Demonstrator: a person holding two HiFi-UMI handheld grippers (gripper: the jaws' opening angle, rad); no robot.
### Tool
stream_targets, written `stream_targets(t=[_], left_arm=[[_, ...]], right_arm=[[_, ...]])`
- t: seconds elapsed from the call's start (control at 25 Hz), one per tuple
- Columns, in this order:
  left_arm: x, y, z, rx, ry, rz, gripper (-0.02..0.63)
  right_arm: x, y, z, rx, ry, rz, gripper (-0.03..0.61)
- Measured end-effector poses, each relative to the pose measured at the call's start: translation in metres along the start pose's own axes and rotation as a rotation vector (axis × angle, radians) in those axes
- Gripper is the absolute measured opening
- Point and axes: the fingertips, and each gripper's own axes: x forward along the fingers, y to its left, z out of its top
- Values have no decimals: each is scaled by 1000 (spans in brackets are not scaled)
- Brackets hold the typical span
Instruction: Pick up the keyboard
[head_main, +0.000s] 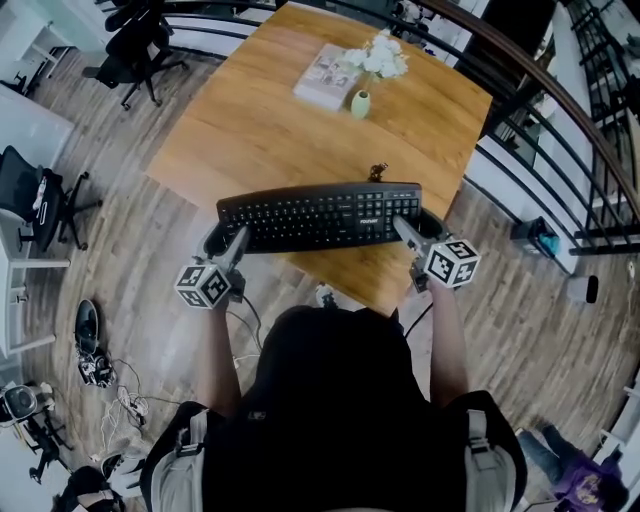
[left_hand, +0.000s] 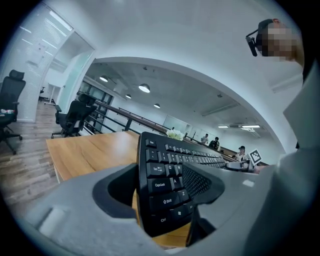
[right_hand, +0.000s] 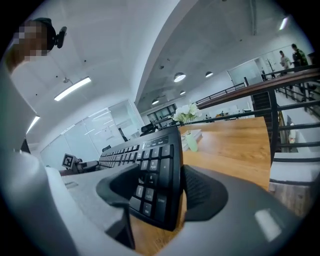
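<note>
Evenly, left tongs (head_main: 232, 240) and right tongs (head_main: 408, 228) clamp opposite keyboard (head_main: 320, 215) ends.

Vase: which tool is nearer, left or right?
Right. The right tool grips the keyboard end nearer the vase; the left tool grips the opposite end, farther from it.

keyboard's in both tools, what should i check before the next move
1. Left tool clamped on the keyboard's left end: ok.
2. Right tool clamped on its right end: ok.
3. Keyboard level between the two tools: ok.
4. Vase and book well away from the keyboard: ok.
5. Keyboard lifted clear of the table: cannot tell.
</note>
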Motion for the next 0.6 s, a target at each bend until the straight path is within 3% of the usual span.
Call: stream_targets(t=[0.6], left_arm=[[-9,-16,23,24,-57,-10,270]], right_arm=[[-17,3,-1,38,-15,22,262]])
